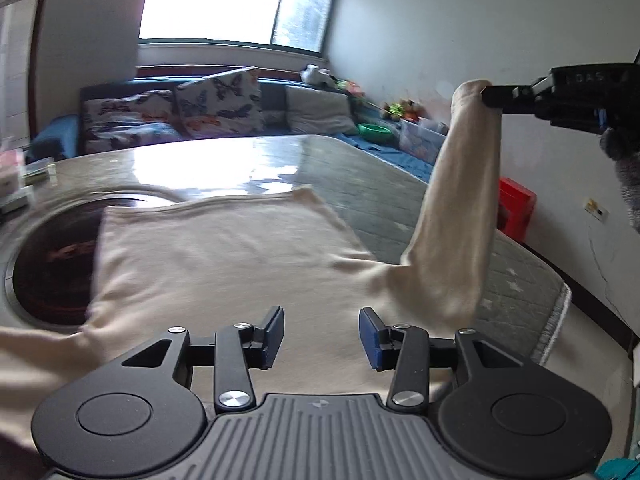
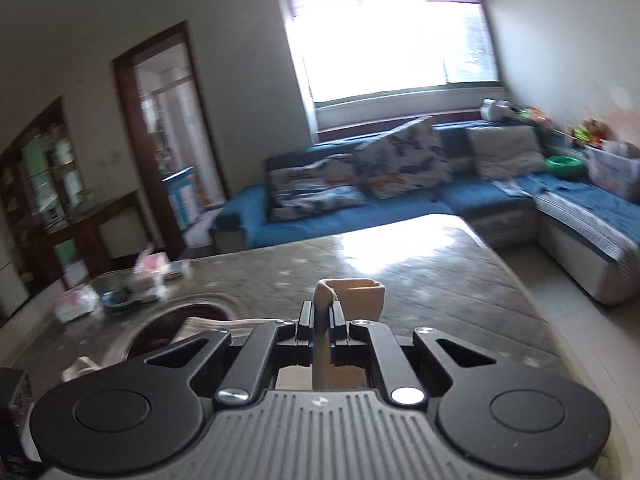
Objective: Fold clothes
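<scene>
Nearest the left wrist camera: left gripper [image 1: 322, 334], fingers [image 1: 370, 336] apart with blue pads showing, nothing pinched, hovering just above cream fabric. Beneath and ahead: cream long-sleeved top [image 1: 224, 256], body spread flat on the grey patterned tabletop [image 1: 360, 172], hem edge toward the far side, one side overlapping a dark round inset [image 1: 52, 264] in the tabletop. Near sleeve trailing off to the lower left of that view. Other sleeve [image 1: 452, 220] lifted well clear of the tabletop, hanging in a long drape from its cuff. Cuff clamped in the right gripper [image 1: 490, 98], fingers [image 2: 306, 320] pressed narrow on the fabric; seen from the right wrist camera, cuff end [image 2: 352, 294] sticking up as an open loop past the fingertips, rest of the sleeve dropping between the finger arms. Grey fuzzy sleeve [image 1: 624, 168] of the person behind that gripper. Small boxes and packets [image 2: 120, 292] blurred at the tabletop's far left corner. Beyond: blue corner sofa [image 2: 480, 196] with butterfly-print cushions [image 1: 216, 100], green bowl [image 1: 374, 132], red box [image 1: 516, 208] on the floor by the wall, bright window [image 2: 392, 48], open doorway [image 2: 168, 140].
</scene>
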The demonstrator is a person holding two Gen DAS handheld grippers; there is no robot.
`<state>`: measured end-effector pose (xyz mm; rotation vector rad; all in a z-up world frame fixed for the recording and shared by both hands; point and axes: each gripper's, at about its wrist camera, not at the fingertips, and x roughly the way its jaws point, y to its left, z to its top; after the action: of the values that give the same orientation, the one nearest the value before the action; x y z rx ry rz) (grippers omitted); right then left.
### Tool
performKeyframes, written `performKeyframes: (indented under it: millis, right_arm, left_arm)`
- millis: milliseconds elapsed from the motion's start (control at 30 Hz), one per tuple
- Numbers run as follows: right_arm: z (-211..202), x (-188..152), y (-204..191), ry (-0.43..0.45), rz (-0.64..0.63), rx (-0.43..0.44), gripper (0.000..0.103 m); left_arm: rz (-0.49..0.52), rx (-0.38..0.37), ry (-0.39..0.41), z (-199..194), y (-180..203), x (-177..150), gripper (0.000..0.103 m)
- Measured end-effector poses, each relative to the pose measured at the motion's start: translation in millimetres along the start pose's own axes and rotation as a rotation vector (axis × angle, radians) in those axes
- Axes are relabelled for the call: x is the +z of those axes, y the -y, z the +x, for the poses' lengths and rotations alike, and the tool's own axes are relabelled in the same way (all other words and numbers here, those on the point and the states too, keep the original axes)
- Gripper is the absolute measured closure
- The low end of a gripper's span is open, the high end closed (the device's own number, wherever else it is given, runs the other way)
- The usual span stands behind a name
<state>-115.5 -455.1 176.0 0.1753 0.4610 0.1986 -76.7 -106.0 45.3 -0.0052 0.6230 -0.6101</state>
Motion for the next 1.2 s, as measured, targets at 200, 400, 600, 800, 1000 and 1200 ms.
performKeyframes:
  millis: [200, 400, 600, 800, 1000, 1200]
  right_arm:
    - [45, 2, -81, -0.080, -0.135, 0.173, 0.097]
    - [88, -30, -134, -0.222, -0.225, 0.279, 0.097]
    - [101, -49, -143, -0.310, -0.270, 0.320, 0.093]
    - [98, -61, -103, -0.349, -0.307, 0.185, 0.090]
    - [99, -81, -59, -0.400, -0.323, 0.062, 0.081]
    - [104, -88, -43, -0.390, -0.350, 0.093, 0.081]
  left_arm:
    - [-0.091, 0.112, 0.034, -35, -43, -13, 0.058]
    - [-0.144, 0.176, 0.035, -52, -65, -27, 0.058]
    - [-0.131, 0.210, 0.036, -55, -65, -31, 0.058]
    - [-0.096, 0.210, 0.063, -51, -56, -17, 0.058]
    - [-0.068, 0.216, 0.046, -31, -52, -3, 0.058]
    - [-0.070, 0.268, -0.033, -10, -58, -9, 0.060]
